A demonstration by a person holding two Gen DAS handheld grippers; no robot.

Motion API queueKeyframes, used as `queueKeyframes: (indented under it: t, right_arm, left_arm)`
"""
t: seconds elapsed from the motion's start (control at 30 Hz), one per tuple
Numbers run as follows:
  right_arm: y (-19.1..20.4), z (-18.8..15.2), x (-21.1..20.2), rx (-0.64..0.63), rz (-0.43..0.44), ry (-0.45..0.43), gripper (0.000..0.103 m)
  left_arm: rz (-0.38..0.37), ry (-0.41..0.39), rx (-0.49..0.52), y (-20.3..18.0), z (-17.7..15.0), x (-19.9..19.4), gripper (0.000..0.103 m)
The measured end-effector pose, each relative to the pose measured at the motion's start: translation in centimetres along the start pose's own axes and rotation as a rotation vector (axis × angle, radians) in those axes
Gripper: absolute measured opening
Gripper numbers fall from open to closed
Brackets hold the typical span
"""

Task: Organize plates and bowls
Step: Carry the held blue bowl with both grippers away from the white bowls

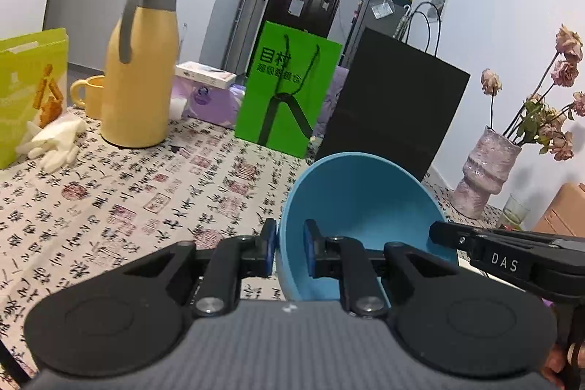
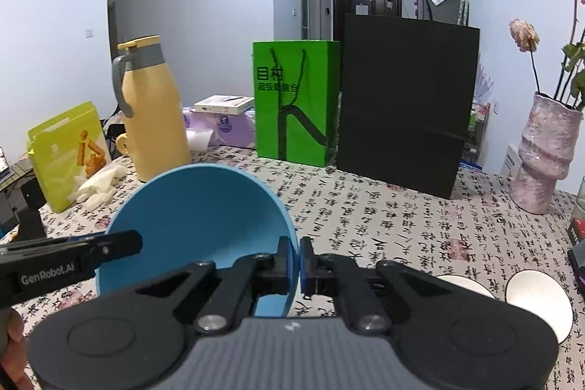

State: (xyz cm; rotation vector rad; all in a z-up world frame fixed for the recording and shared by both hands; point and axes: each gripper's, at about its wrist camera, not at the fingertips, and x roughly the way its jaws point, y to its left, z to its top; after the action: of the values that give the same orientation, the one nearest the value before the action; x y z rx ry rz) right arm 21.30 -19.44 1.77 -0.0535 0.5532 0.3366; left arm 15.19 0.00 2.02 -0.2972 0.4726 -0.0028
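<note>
both claws, left claw (image 1: 289,245) and right claw (image 2: 299,262), clamp a blue bowl's (image 1: 365,203) opposite rims, carrying it above the table (image 1: 128,200); next, probably stacking it with the white bowls (image 2: 541,302).

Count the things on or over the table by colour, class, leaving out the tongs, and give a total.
Blue: 1, the bowl
Yellow: 3, the jug, the mug, the snack bag
Green: 1, the paper bag
Black: 1, the big bag
Pink: 1, the vase
White: 3, two dishes, the gloves
Total: 10
</note>
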Motion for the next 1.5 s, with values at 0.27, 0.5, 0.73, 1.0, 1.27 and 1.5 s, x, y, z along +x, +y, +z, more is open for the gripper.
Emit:
queueKeyframes:
  t: [0.27,0.5,0.73,1.0,1.27,1.5]
  right_arm:
    - [2.3,0.3,-0.2,-0.011,0.021,-0.014,0.004]
    - [4.8,0.4,0.2,-0.024,0.052,-0.012,0.004]
    - [7.1,0.3,0.6,-0.027,0.084,-0.014,0.004]
    - [10.0,0.2,1.4,-0.04,0.116,0.001,0.004]
    - [12.6,0.2,2.2,-0.057,0.142,0.019,0.004]
    - [14.8,-0.3,3.2,-0.067,0.161,0.048,0.004]
  left_arm:
    - [0.028,-0.036,-0.013,1.7,0.3,-1.6,0.016]
    - [0.07,-0.061,-0.025,3.6,0.5,-3.0,0.016]
    - [0.095,-0.076,-0.044,5.9,0.7,-4.2,0.016]
    - [0.126,-0.087,-0.072,8.7,0.8,-5.3,0.016]
    - [0.15,-0.093,-0.098,11.2,0.8,-6.2,0.016]
    - [0.162,-0.088,-0.134,13.7,0.2,-6.6,0.016]
